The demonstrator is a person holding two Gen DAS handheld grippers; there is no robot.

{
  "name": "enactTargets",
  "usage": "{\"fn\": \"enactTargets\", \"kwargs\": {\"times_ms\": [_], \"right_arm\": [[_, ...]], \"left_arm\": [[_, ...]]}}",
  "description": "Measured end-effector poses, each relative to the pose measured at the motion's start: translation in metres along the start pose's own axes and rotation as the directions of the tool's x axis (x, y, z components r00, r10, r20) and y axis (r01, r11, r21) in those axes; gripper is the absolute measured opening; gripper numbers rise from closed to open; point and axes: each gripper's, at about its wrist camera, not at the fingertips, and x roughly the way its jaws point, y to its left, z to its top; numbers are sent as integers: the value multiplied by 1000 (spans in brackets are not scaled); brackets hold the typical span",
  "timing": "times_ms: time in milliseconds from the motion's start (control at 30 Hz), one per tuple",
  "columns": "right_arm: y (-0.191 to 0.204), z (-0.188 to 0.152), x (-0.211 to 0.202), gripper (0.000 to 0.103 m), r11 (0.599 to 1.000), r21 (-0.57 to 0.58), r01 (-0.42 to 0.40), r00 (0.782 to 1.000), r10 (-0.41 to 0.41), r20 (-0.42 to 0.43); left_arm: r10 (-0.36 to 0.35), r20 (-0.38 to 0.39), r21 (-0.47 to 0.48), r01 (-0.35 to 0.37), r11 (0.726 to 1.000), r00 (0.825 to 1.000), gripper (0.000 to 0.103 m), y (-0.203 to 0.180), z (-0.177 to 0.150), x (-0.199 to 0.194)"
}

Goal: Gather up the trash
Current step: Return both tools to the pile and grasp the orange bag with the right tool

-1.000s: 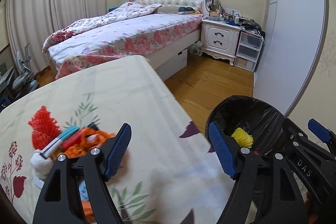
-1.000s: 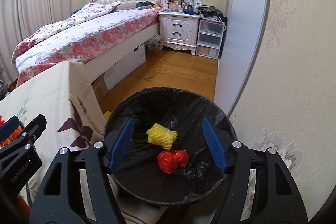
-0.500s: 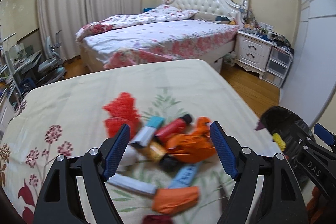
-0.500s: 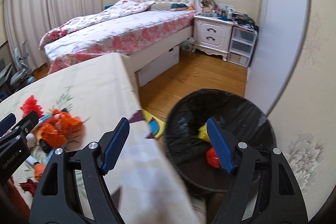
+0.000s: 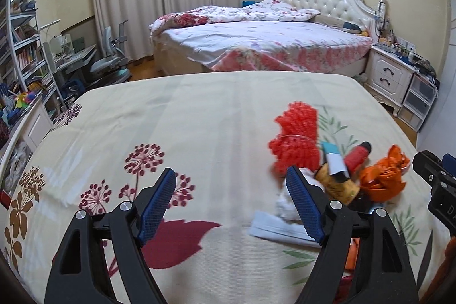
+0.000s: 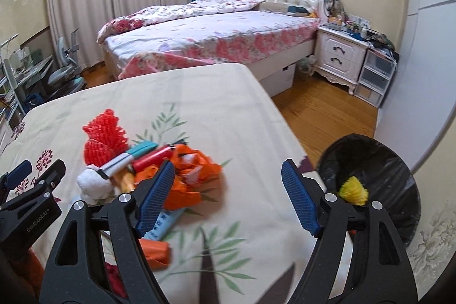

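Task status: partly complete. Most of the trash is still on the table; only a little of it shows in the bin.

Left wrist view, left to right:
- Your left gripper [image 5: 229,205] fills the lower centre of the frame. Its jaws stand wide apart with nothing between them; below the gap is bare tablecloth [image 5: 199,116].
- The trash pile sits at the right of the frame. It includes a red foam net [image 5: 296,138], a white wad [image 5: 285,205], a flat white packet [image 5: 275,228], a red tube [image 5: 356,157] and crumpled orange wrapping [image 5: 383,174]. The right-hand finger of your left gripper overlaps the near edge of the pile in the picture; you cannot tell contact from this view.

Right wrist view, left to right:
- The same pile lies at centre left, with a light blue packet [image 6: 164,224] and a folded orange piece [image 6: 158,251] at its near edge.
- Your right gripper [image 6: 228,195] occupies the lower centre. Its jaws are wide and empty. The left-hand finger crosses in front of the orange wrapping.
- The black-lined bin [image 6: 379,178] stands on the floor at the lower right, just off the table corner. A yellow foam net [image 6: 354,191] lies inside it.

Remaining work, as judged from these views: you still have to clear the whole pile into the bin, one item or a few at a time.
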Motion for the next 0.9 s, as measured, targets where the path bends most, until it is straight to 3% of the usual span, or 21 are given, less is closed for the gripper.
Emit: {"fn": "enactTargets", "kwargs": {"times_ms": [400, 633, 900], "right_arm": [[23, -4, 28, 76, 999, -1, -50, 995, 49, -91], [24, -6, 28, 59, 996, 2, -90, 991, 89, -101], [23, -6, 18, 56, 995, 2, -103, 991, 103, -81]], "left_arm": [[3, -28, -30, -4, 1000, 1000, 77, 20, -7, 7], [-11, -34, -30, 9, 999, 999, 78, 20, -7, 9], [-23, -34, -26, 23, 999, 999, 78, 17, -4, 10]]}}
